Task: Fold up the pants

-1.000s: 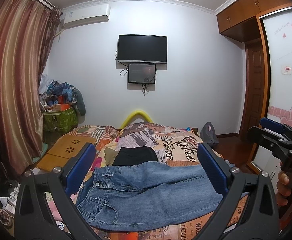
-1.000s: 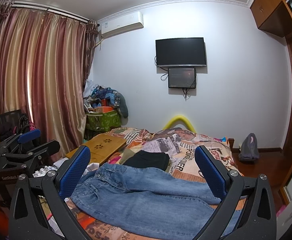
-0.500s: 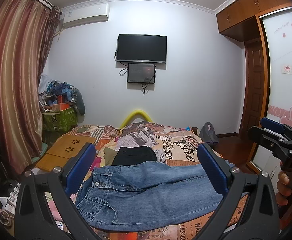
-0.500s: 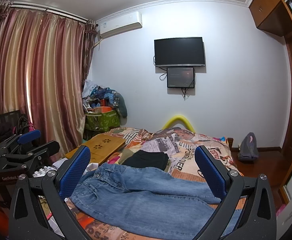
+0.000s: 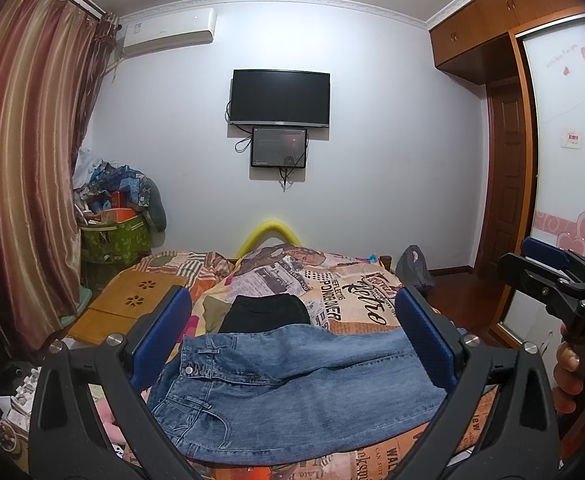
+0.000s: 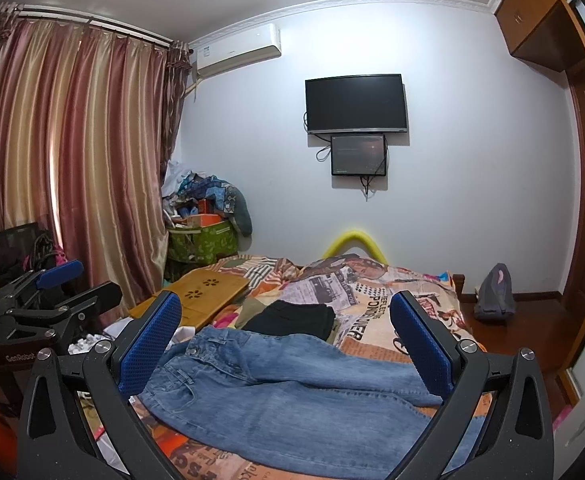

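Fingers (image 5: 424, 340) of the left gripper (image 5: 292, 344): spread wide, empty, above the jeans. Fingers (image 6: 420, 344) of the right gripper (image 6: 284, 344): likewise apart, holding nothing. Jeans (image 5: 292, 388): blue denim, flat across the near end of the bed (image 5: 348, 288), waistband to the left, legs running right. Black garment (image 5: 266, 312): folded, just behind the jeans. Wooden tray (image 5: 128, 304): on the bed's left edge.

The faded blue denim jeans (image 5: 300, 392) run behind both blue-padded fingers in each wrist view, so their waistband corner and leg ends are covered. Beyond the jaws, the folded black garment (image 6: 292, 318) lies half hidden by the jeans' upper edge. The print on the newspaper-pattern bedspread (image 5: 344, 300) blurs near the frame bottom.
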`<state>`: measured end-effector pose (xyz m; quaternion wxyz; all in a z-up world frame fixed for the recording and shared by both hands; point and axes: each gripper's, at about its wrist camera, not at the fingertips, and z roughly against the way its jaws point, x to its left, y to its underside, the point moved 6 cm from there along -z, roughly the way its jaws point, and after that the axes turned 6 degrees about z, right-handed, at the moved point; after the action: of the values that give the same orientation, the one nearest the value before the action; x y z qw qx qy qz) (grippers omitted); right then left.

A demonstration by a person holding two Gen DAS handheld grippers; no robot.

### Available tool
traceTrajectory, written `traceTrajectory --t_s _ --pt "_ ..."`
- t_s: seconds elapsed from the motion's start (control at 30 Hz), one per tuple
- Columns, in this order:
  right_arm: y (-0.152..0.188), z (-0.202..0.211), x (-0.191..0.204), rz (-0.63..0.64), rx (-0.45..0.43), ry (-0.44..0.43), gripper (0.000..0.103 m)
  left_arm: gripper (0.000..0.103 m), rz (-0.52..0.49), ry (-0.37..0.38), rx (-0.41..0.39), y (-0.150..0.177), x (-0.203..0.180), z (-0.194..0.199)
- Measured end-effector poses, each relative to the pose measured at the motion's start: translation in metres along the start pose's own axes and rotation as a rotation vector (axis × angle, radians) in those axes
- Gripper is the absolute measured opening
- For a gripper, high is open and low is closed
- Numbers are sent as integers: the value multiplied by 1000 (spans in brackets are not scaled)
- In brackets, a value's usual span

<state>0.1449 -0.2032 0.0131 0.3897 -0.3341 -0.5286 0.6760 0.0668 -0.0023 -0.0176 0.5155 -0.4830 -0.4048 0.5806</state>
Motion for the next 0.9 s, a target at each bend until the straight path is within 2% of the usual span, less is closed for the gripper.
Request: traceTrajectory --t_s 0.57,0.73,0.9 --pt "3 -9 -3 -6 25 8 103 103 -4 1 10 0 2 -16" --pt "11 -23 -15 -4 51 21 103 103 -22 -32 27 -1 14 -39" --pt "26 -52 -54 1 115 82 103 103 -14 -81 79 -4 43 -83"
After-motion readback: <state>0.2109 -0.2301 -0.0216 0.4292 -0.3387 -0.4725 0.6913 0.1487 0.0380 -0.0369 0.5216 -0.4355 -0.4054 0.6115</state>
